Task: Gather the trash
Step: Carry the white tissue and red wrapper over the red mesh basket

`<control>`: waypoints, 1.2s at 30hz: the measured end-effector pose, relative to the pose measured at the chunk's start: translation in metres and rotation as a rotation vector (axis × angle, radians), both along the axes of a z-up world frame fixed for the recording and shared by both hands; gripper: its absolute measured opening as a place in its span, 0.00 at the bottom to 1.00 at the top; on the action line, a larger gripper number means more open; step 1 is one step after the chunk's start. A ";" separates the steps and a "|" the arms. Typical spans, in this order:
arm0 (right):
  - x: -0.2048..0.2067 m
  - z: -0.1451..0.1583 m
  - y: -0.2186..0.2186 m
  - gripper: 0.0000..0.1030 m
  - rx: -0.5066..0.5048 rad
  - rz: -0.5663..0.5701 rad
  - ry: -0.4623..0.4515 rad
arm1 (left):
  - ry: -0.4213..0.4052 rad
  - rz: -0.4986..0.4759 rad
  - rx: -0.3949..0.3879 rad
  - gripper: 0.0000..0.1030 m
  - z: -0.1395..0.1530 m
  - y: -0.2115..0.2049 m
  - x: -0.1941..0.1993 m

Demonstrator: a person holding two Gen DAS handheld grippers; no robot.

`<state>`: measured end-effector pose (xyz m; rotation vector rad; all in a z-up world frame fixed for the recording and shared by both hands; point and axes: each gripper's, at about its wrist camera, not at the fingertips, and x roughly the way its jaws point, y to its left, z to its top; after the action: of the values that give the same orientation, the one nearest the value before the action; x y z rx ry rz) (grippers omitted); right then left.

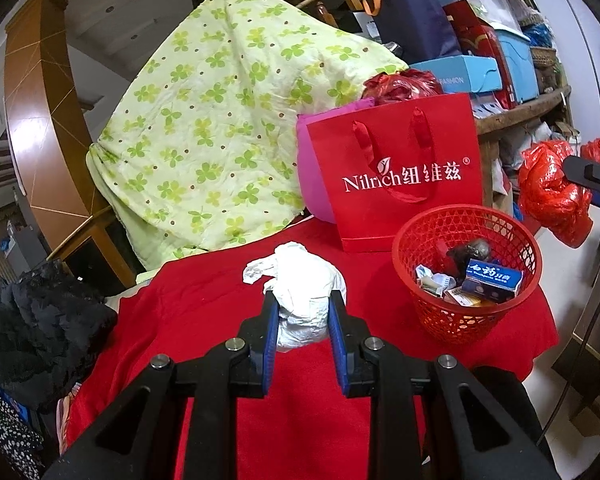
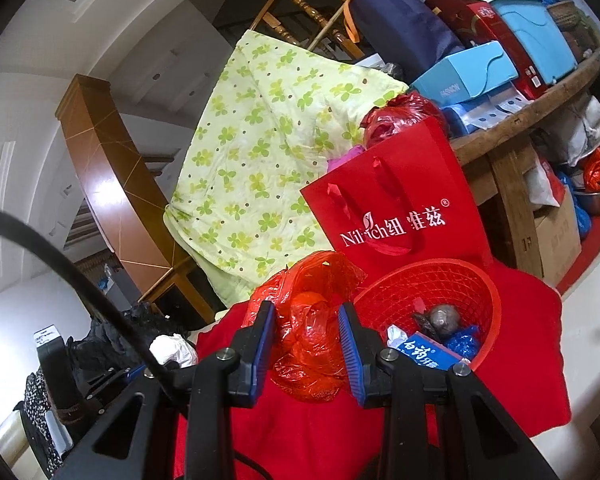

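Left wrist view: we see the white crumpled wad at lower centre, clamped between the blue pads of the left gripper. It sits on or just above the red cloth; we cannot tell which.

Red mesh basket stands right of the wad, near but apart from it, on the same cloth. It already holds a blue carton, crumpled paper bits and a dark lump. We judge collection partly done: several items are in and two are in the claws, not yet dropped.

Right wrist view: the right gripper has its jaws closed against a red plastic bag, crumpled and translucent, at lower centre. The bag hangs just beside the basket rim, to its left, not yet over the opening. In the left wrist view the same bag shows at the right edge, held off the table.

Outward: a red paper gift bag with white lettering stands upright behind the basket, touching or nearly so. Behind that, a green clover-print quilt fills the upper middle. Boxes are stacked on a wooden shelf at upper right. Black fabric is heaped at lower left.

Remaining, by our judgement: carry both pieces over the basket and release. No other loose trash shows on the cloth.
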<state>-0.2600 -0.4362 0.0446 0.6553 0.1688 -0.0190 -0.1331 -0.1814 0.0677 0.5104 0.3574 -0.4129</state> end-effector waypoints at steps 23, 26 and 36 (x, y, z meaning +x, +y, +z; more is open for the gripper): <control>-0.015 -0.031 -0.042 0.34 0.104 -0.051 0.008 | 0.040 -0.052 0.093 0.26 -0.027 -0.048 -0.005; -0.019 -0.035 -0.048 0.34 0.119 -0.061 0.006 | 0.042 -0.060 0.105 0.26 -0.030 -0.055 -0.007; -0.024 -0.042 -0.055 0.34 0.136 -0.074 0.002 | 0.050 -0.094 0.134 0.26 -0.039 -0.072 -0.011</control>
<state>-0.2843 -0.4917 0.0028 0.7975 0.1486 -0.0802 -0.1438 -0.2537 0.0284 0.6503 0.4123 -0.4951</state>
